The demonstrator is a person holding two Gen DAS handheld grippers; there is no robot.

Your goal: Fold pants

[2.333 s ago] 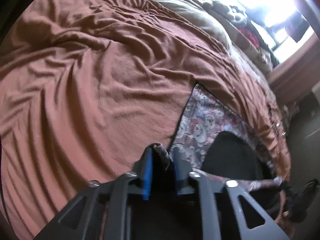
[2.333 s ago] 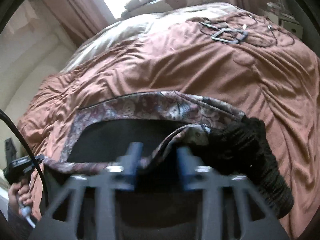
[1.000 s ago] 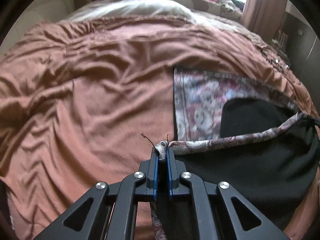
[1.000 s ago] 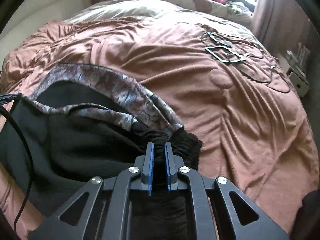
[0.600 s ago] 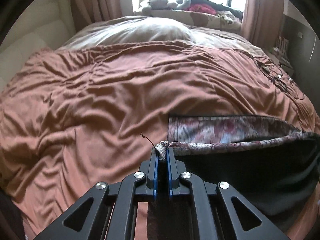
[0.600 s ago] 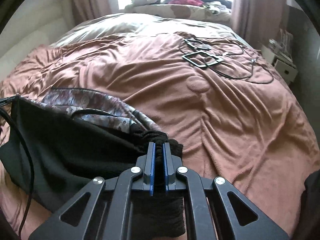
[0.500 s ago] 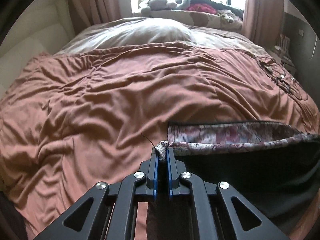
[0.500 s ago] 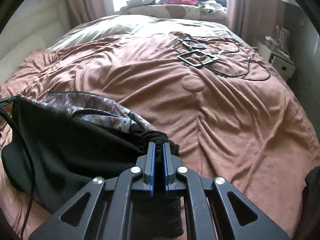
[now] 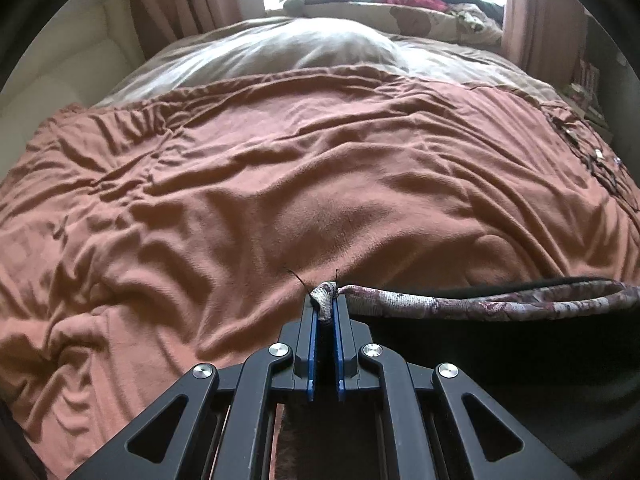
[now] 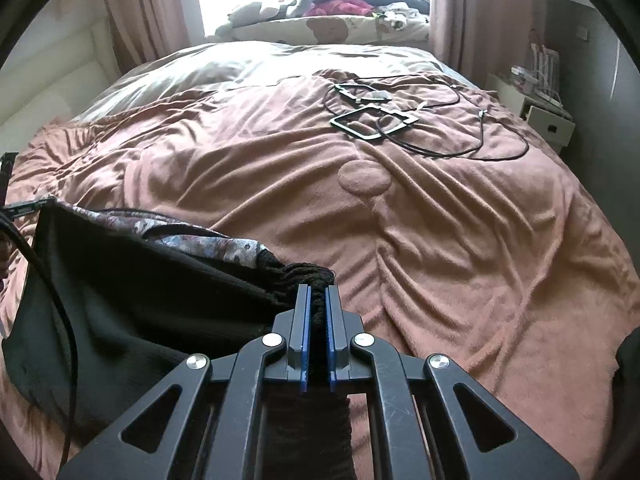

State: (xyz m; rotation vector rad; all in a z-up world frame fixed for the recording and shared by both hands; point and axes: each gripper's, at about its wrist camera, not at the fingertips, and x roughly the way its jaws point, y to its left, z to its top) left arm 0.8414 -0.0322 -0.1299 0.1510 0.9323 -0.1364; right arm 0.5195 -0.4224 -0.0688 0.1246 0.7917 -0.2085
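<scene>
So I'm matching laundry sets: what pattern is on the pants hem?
A faded floral print in maroon, pink and cream on the pants hem; clearest in the left wrist view.

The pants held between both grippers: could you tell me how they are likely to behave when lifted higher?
The pants look floppy: the fabric sags between the left gripper and the right gripper. Probably light, since small pinches hold them. The gathered waistband may stretch.

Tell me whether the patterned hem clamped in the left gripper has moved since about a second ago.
Yes. The patterned hem has swung toward the bed's near edge: it now hides the patterned panel that lay on the brown blanket.
</scene>
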